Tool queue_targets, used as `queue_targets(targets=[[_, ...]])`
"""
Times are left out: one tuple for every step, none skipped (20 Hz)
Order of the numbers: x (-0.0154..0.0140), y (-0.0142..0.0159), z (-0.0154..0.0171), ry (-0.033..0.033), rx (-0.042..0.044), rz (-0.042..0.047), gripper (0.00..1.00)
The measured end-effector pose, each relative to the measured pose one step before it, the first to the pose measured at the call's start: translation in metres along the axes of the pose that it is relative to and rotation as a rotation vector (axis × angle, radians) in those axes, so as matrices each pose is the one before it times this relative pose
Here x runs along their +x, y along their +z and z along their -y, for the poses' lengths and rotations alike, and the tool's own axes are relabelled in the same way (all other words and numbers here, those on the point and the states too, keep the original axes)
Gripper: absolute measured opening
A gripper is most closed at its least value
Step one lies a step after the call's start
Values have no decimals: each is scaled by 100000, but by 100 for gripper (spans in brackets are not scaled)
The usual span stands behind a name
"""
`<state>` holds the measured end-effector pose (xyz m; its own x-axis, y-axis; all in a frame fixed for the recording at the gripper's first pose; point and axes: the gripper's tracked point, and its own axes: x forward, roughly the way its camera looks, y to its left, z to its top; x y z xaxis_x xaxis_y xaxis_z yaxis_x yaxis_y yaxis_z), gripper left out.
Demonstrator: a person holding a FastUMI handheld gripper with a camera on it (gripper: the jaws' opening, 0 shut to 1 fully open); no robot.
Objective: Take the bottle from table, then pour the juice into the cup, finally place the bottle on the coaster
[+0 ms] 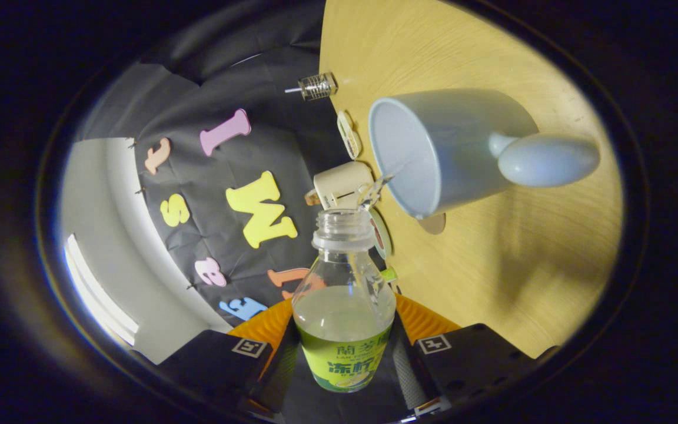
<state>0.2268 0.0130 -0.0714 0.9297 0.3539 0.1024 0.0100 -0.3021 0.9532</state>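
Fingers clamp tilted bottle, mouth beside cup rim.

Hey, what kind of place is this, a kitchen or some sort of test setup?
Likely a staged test booth: black cloth wall behind a wooden table, a cup set out, and the claw shut on a tilted bottle.

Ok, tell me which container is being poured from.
The clear juice bottle clamped in the hand-held gripper; its open neck tips toward the pale blue mug.
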Motion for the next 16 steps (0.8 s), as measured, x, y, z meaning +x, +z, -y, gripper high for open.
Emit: queue_targets(targets=[[-123, 95, -179, 1013, 179, 318, 77], [-251, 254, -256, 949, 589, 330, 78], [-207, 114, -88, 605, 1105, -280, 78], [137, 267, -200, 117, 1628, -42, 78], [105, 148, 72, -643, 1418, 342, 77], [104, 12, 114, -868, 1330, 75, 77], [51, -196, 134, -1074, 1740, -315, 77], [-195, -33, -129, -378, 1931, 157, 77], [-27, -160, -176, -5, 925, 219, 77], [-101, -252, -235, 470, 44, -150, 77], [-15, -76, -158, 711, -125, -177, 77], [107, 6, -332, 834, 412, -135, 77], [47, 10, -183, 529, 1038, 253, 78], [202, 65, -98, -115, 1120, 452, 77], [77, -89, 27, 44, 1088, 245, 77], [0, -222, -216, 652, 1133, -296, 78]])
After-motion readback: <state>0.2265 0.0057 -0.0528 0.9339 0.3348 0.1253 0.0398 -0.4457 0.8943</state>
